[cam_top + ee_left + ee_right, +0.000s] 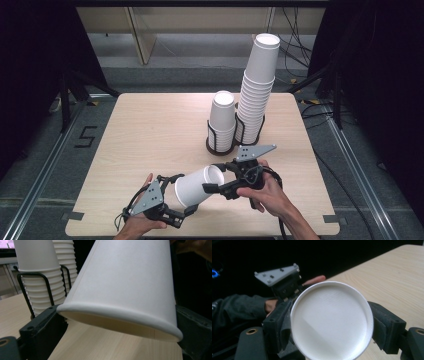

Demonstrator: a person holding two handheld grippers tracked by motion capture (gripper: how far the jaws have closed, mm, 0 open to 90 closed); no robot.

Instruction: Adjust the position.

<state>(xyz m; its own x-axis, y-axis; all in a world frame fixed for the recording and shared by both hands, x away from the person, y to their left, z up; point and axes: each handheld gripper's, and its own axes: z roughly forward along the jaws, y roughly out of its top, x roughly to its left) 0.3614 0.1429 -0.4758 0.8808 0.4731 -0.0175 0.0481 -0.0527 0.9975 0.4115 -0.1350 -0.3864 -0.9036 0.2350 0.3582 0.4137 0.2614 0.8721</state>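
A white paper cup (197,187) lies on its side in the air over the table's near edge, between my two grippers. My right gripper (217,177) is shut on its narrow base end; in the right gripper view the round base (332,320) sits pressed between both pads. My left gripper (179,196) straddles the wide rim end. In the left gripper view the rolled rim (120,317) spans the gap between the jaws, which stand wide and do not squeeze it.
Two stacks of white cups stand in a black wire holder (220,147) at the table's far middle: a short one (222,120) and a tall leaning one (257,85). The wooden table (150,130) stretches left of them. Dark curtains flank the sides.
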